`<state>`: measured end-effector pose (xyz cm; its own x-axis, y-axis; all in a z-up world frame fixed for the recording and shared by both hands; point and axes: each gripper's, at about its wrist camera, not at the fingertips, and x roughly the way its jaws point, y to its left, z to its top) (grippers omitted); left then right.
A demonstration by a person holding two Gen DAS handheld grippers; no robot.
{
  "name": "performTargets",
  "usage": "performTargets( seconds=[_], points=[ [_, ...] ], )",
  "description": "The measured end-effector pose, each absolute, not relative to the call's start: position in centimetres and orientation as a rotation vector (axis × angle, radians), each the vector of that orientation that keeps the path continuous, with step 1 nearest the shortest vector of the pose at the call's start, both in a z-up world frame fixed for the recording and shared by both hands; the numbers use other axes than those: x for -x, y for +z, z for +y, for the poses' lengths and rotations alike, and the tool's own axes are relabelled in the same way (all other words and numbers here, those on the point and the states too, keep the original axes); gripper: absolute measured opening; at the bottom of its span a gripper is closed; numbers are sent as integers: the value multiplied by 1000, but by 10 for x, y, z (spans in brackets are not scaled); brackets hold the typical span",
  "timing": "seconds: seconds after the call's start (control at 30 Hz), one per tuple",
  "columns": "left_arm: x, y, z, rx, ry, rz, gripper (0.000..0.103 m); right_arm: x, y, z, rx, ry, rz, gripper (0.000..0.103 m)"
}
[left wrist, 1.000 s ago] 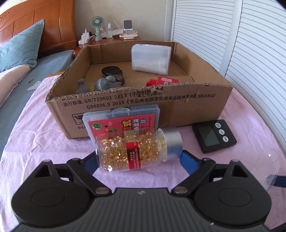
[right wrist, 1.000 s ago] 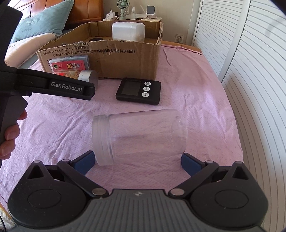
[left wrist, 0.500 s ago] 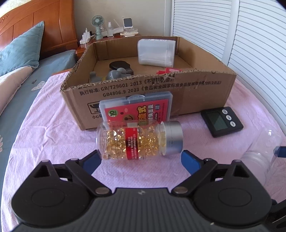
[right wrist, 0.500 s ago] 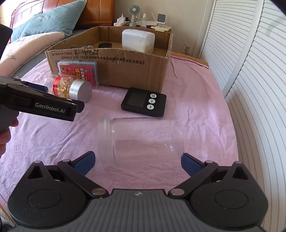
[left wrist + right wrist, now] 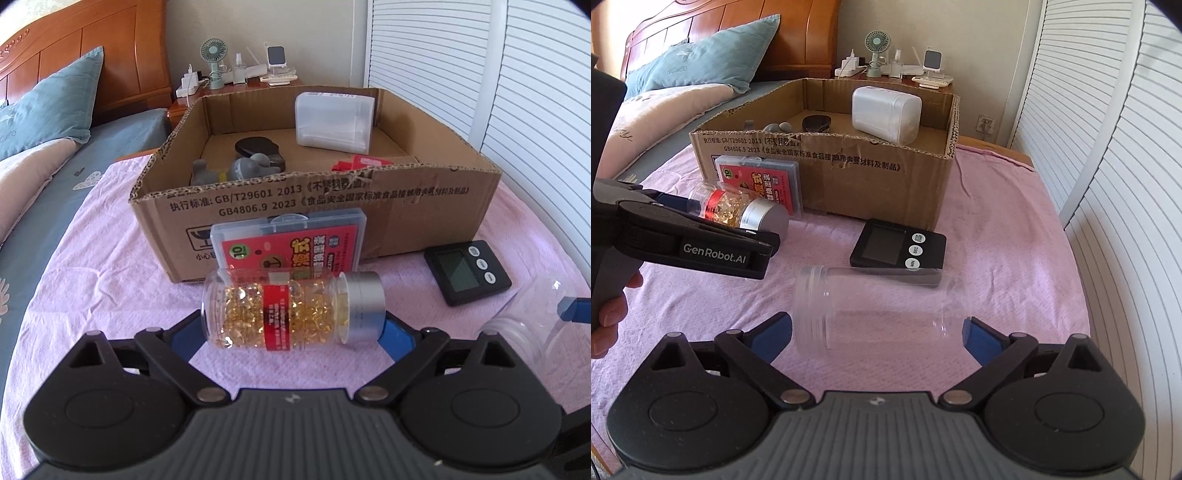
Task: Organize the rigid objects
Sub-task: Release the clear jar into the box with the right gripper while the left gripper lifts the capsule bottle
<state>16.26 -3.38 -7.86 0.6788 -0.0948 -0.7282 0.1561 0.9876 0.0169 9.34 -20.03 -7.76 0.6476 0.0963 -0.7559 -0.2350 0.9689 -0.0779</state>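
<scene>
The front wall of the cardboard box (image 5: 424, 218) carries printed lines reading "GB/T29601 2013" and "GB4806.9 2023", with Chinese characters before and after them. The flat plastic case (image 5: 291, 243) leaning against that wall has a red label with large yellow Chinese characters, seen upside down, and a green circle marked "10". The pill bottle (image 5: 291, 314) bears a red band with small white print too fine to read. The left tongs' (image 5: 713, 254) arm shows "GenRobot.AI" in white. The black timer's (image 5: 897, 247) round buttons read "MIN", "SEC" and a third label too small to read.
</scene>
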Motion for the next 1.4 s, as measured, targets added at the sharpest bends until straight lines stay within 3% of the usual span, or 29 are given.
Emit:
performTargets(
  seconds=[0.2, 0.73, 1.4],
  points=[
    [-166, -78, -36, -81, -139, 810, 95, -98, -77, -202, 157, 171, 848, 95],
    [-156, -57, -21, -151, -286, 870, 93, -90, -63, -201, 191, 192, 855, 94],
    [-159, 27, 7, -209, -451, 793, 93, -122, 5, -197, 167, 268, 777, 94]
  ],
)
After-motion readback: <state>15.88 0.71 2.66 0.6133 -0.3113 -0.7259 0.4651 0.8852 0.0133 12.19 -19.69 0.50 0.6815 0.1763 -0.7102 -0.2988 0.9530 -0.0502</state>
